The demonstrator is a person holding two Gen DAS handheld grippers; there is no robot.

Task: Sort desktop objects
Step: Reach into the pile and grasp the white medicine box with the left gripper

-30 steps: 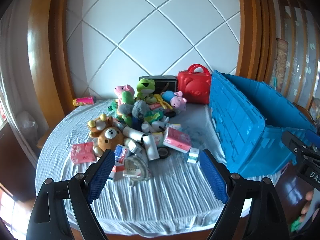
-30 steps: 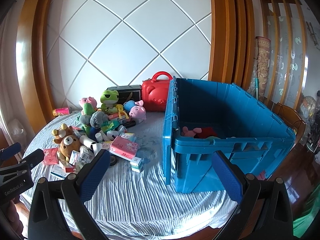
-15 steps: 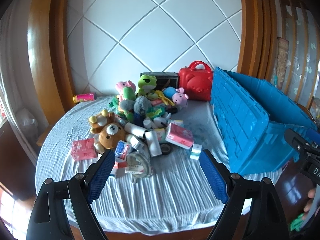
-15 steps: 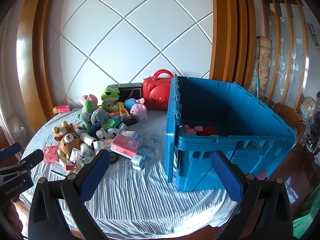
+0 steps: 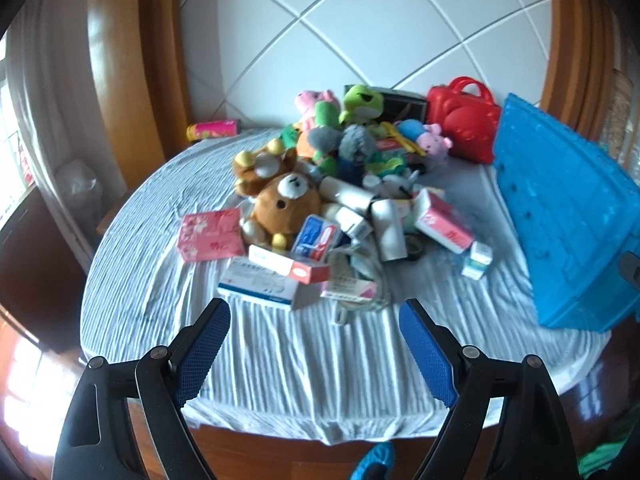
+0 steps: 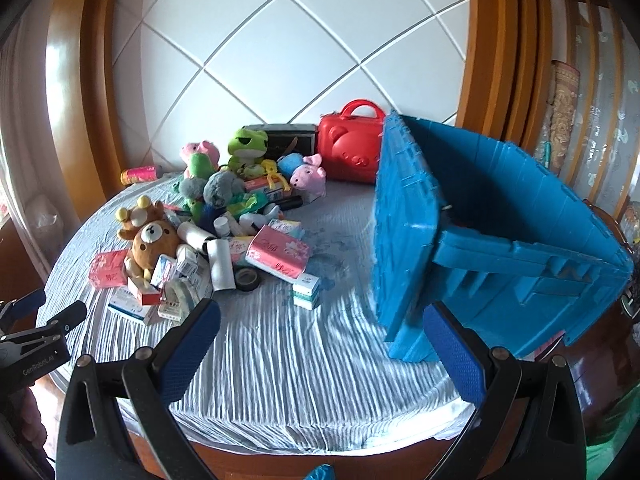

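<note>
A heap of objects lies on the round table: a brown bear plush (image 5: pixel 286 204) (image 6: pixel 152 240), a green frog plush (image 5: pixel 360 102) (image 6: pixel 244 146), a pink pig plush (image 6: pixel 308 174), pink tissue packs (image 5: pixel 210 234) (image 6: pixel 278 252), medicine boxes (image 5: pixel 260 284) and a tape roll (image 6: pixel 247 279). A big blue crate (image 6: pixel 500 232) (image 5: pixel 560 216) stands at the right. My left gripper (image 5: pixel 314 346) is open and empty above the table's near edge, in front of the heap. My right gripper (image 6: pixel 322 348) is open and empty, between heap and crate.
A red case (image 6: pixel 352 148) and a black box (image 6: pixel 286 140) stand at the back by the white tiled wall. A pink can (image 5: pixel 212 130) lies at the far left. The striped tablecloth (image 6: pixel 300 360) covers the table; its near edge drops off.
Both grippers have moved in closer to the table and tilted down. The left view has swung toward the heap and is blurred. Both stay open.
</note>
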